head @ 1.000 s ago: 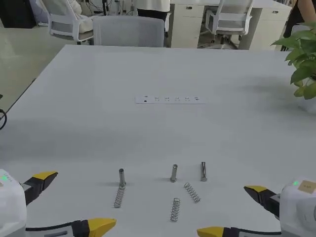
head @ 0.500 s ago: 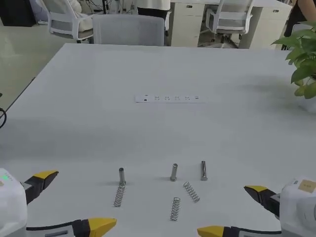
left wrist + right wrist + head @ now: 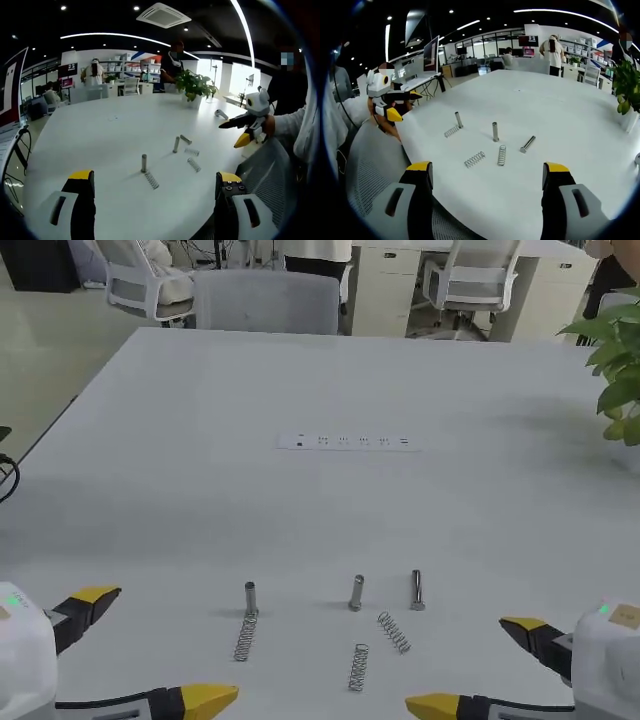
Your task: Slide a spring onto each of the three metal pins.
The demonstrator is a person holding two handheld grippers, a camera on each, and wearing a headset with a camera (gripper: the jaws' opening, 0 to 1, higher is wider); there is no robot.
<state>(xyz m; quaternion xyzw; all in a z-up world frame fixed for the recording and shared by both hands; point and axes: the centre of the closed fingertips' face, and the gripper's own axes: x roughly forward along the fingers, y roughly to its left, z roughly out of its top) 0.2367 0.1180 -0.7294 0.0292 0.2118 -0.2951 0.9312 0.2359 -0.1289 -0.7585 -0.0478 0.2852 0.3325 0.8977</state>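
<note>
Only the view shifted. You kept left gripper [image 3: 155, 646] and right gripper [image 3: 475, 665] wide open, empty, staged for springs [image 3: 358, 667] at 12 o'clock.

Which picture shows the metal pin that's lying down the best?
The right gripper view: the lying pin is close and side-on, clearly flat on the table. The head view shows it small and foreshortened, looking almost upright. The left gripper view shows it far and tiny.
</note>
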